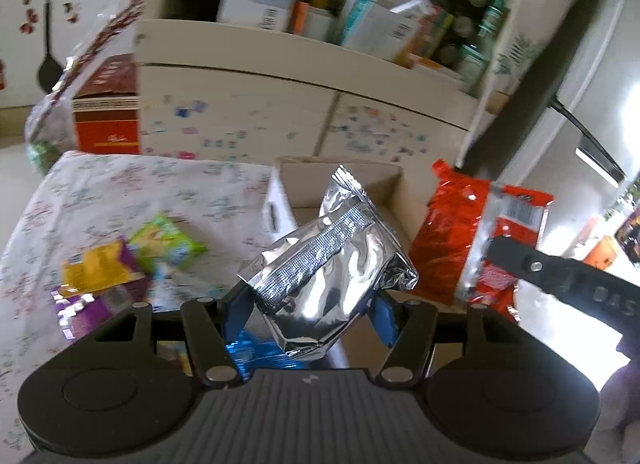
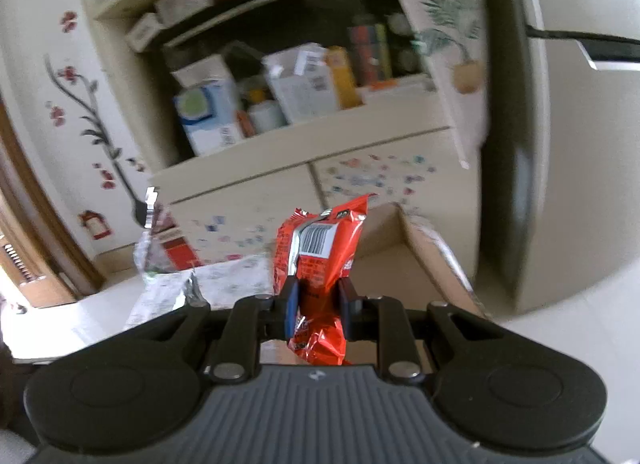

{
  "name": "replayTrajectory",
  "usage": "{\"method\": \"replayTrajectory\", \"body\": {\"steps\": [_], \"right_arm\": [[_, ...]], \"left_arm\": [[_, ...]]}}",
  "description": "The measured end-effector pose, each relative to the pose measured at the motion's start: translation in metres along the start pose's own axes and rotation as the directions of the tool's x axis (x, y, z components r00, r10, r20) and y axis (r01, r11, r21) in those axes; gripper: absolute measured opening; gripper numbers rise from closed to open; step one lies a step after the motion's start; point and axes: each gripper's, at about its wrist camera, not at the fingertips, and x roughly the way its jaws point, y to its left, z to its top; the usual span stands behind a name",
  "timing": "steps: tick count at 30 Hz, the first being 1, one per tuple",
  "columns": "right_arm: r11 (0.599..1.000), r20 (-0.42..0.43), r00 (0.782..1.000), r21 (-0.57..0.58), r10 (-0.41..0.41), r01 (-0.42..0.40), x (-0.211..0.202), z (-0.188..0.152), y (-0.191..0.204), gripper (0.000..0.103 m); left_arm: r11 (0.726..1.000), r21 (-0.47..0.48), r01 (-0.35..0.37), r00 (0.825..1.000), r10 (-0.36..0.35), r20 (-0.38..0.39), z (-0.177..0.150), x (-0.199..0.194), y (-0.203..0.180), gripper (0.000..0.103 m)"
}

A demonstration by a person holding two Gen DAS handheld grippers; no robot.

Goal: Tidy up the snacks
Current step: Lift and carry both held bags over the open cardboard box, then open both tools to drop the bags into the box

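Silver snack packet (image 1: pixel 320 264) is showing crinkled, mirror-glossy foil. Red snack packet (image 2: pixel 320 264) is reading as glossy, wrinkled plastic film; cardboard box (image 1: pixel 384 183) is looking matt brown. Tablecloth (image 1: pixel 120 191) is appearing as matt floral-printed cloth.

Silver foil packet (image 1: pixel 320 264), red packet (image 2: pixel 320 260), floral-print tablecloth (image 1: pixel 120 191).

Both tongs are built alike: the left tongs (image 1: pixel 308 304) and the right tongs (image 2: pixel 319 304) are carried on a grey ribbed body flanked by two round black discs. Black linkage arms are pinned with silver rivets, and the fingers (image 2: pixel 291 306) are lined with blue pads.
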Motion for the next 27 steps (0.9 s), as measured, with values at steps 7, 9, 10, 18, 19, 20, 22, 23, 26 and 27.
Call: {"method": "replayTrajectory", "body": {"steps": [7, 9, 10, 18, 19, 20, 22, 23, 26, 27], "right_arm": [[0.994, -0.017, 0.996, 0.07, -0.088, 0.089, 0.005, 0.001, -0.029, 0.022], [0.991, -0.026, 0.995, 0.093, -0.095, 0.097, 0.006, 0.001, -0.035, 0.022], [0.99, -0.028, 0.995, 0.101, -0.099, 0.102, 0.006, 0.001, -0.037, 0.022], [0.981, -0.064, 0.993, 0.162, -0.101, 0.11, 0.015, -0.001, -0.045, 0.043], [0.981, -0.06, 0.992, 0.153, -0.107, 0.115, 0.015, 0.0, -0.044, 0.047], [0.982, -0.053, 0.993, 0.146, -0.11, 0.116, 0.014, 0.0, -0.042, 0.053], [0.984, -0.029, 0.994, 0.138, -0.106, 0.109, 0.012, -0.001, -0.04, 0.058], [0.985, -0.019, 0.995, 0.136, -0.1, 0.102, 0.012, -0.001, -0.039, 0.06], [0.988, -0.002, 0.997, 0.134, -0.084, 0.083, 0.012, -0.002, -0.035, 0.067], [0.989, -0.002, 0.997, 0.131, -0.072, 0.072, 0.013, -0.003, -0.034, 0.068]], "left_arm": [[0.999, 0.042, 0.032, 0.999, -0.031, -0.04, -0.009, 0.027, -0.023, 0.067], [0.998, 0.049, 0.04, 0.998, -0.037, -0.052, -0.012, 0.033, -0.028, 0.067], [0.997, 0.056, 0.045, 0.998, -0.042, -0.055, -0.013, 0.035, -0.031, 0.068], [0.993, 0.115, 0.006, 1.0, -0.004, -0.011, -0.012, 0.031, -0.046, 0.092], [0.993, 0.121, -0.005, 1.0, 0.007, -0.008, -0.011, 0.029, -0.046, 0.092], [0.992, 0.127, -0.016, 1.0, 0.017, -0.007, -0.01, 0.028, -0.046, 0.092], [0.99, 0.135, -0.042, 0.999, 0.044, -0.01, -0.009, 0.024, -0.044, 0.092], [0.988, 0.141, -0.057, 0.998, 0.059, -0.016, -0.009, 0.023, -0.043, 0.092], [0.987, 0.139, -0.082, 0.996, 0.087, -0.025, -0.007, 0.015, -0.033, 0.092], [0.987, 0.131, -0.091, 0.995, 0.095, -0.024, -0.006, 0.013, -0.028, 0.092]]}}
